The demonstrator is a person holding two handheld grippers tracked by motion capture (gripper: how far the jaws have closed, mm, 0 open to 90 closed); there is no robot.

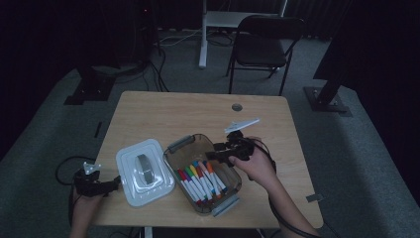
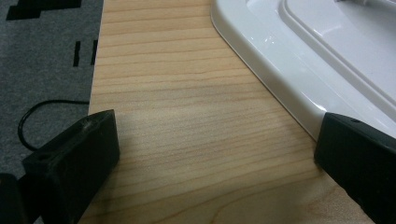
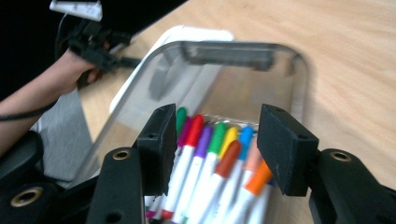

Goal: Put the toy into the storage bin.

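Markers (image 1: 200, 179) lie side by side in the clear box (image 1: 174, 161), directly below the right gripper (image 3: 212, 151) — jaws apart, empty; left gripper (image 2: 210, 154) — agape beside the white lid (image 1: 143, 171) — sits farther off.

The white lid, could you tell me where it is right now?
In the high view, the lid lies on the table's near left, between the left gripper and the marker box.

A: Which parts are cut off?
B: In the left gripper view, the white lid (image 2: 299, 60) runs past the top and right edges.
A: And blurred?
B: In the right gripper view, the markers (image 3: 210, 172) smear toward the bottom edge; their lower ends are cut off.
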